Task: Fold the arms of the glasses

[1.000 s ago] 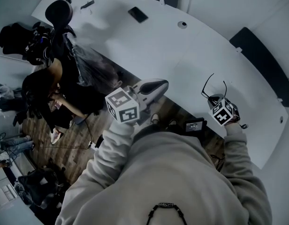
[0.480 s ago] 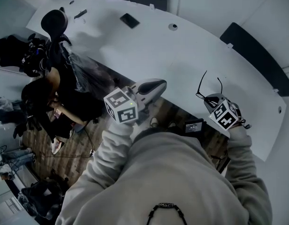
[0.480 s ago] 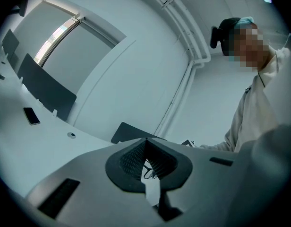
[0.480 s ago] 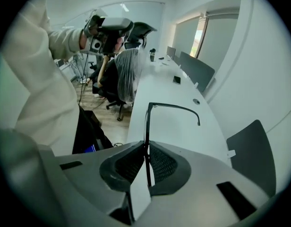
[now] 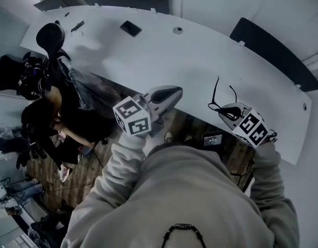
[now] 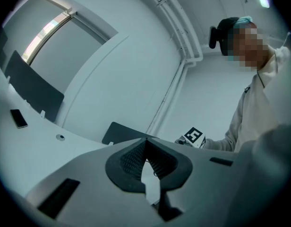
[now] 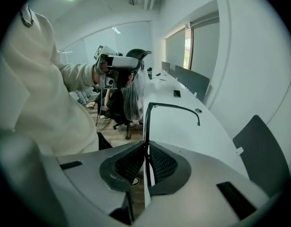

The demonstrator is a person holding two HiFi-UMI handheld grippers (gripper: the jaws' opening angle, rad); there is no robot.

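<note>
The black glasses [image 5: 215,94] hang in the air above the near edge of the white table [image 5: 164,56], arms unfolded and pointing up. My right gripper [image 5: 221,109] is shut on their front frame. In the right gripper view the frame [image 7: 146,126] stands upright, pinched between the pads, and one arm curves away over the table. My left gripper [image 5: 176,91] is shut with nothing in it, level, to the left of the glasses and apart from them. Its pads [image 6: 157,161] meet in the left gripper view, and the right gripper's marker cube [image 6: 194,137] shows beyond them.
A dark phone [image 5: 130,28] lies far back on the table. A black office chair [image 5: 50,35] with a plastic bag stands at the table's left end, a seated person [image 5: 48,107] beside it. A dark chair back [image 5: 272,50] rises behind the table. Wooden floor lies below.
My right gripper has lifted the glasses up off the table and tilted a little. The left gripper has drifted slightly and stays shut.
</note>
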